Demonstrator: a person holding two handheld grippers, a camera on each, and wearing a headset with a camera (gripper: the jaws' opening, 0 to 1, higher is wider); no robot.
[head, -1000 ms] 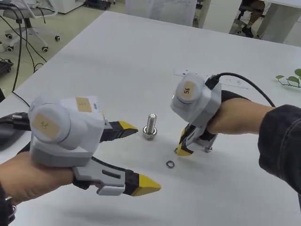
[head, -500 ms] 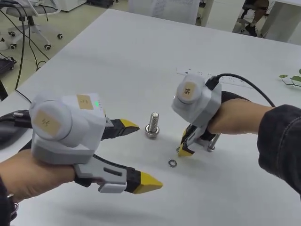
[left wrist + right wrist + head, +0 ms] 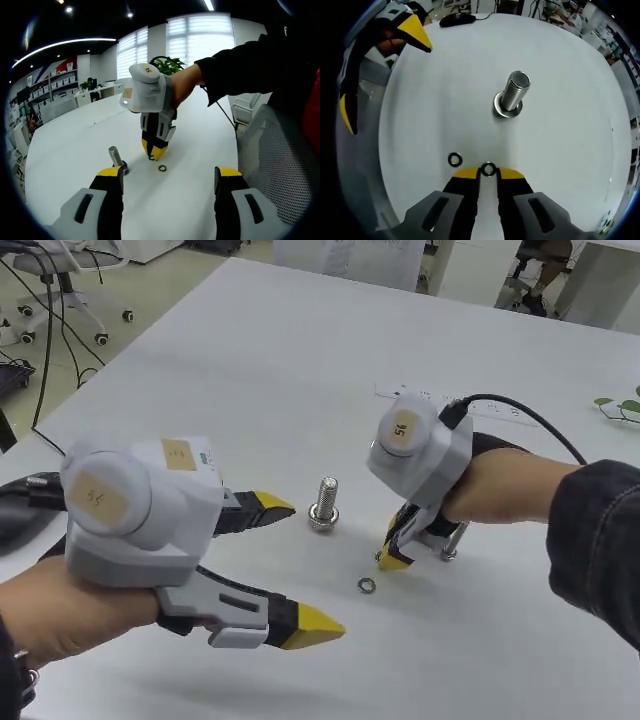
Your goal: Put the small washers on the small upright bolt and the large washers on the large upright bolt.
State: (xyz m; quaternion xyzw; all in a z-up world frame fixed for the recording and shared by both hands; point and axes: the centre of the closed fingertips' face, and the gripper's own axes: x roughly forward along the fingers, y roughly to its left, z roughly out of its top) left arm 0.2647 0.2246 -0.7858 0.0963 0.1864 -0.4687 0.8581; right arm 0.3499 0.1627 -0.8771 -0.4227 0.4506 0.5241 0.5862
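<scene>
Head view looks steeply down; both gripper views close, sharing bolt [image 3: 323, 505].

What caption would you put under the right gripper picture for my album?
Right gripper pinches a small washer; a second washer lies on the table nearby, upright bolt ahead.

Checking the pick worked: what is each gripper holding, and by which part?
The right gripper pinches a small washer by its rim, between its tips. The left gripper is open and empty.

Bolt [image 3: 514, 90] upright; loose washer [image 3: 449, 160] flat nearby; second washer [image 3: 483, 169] in right tool [image 3: 488, 173].
</scene>
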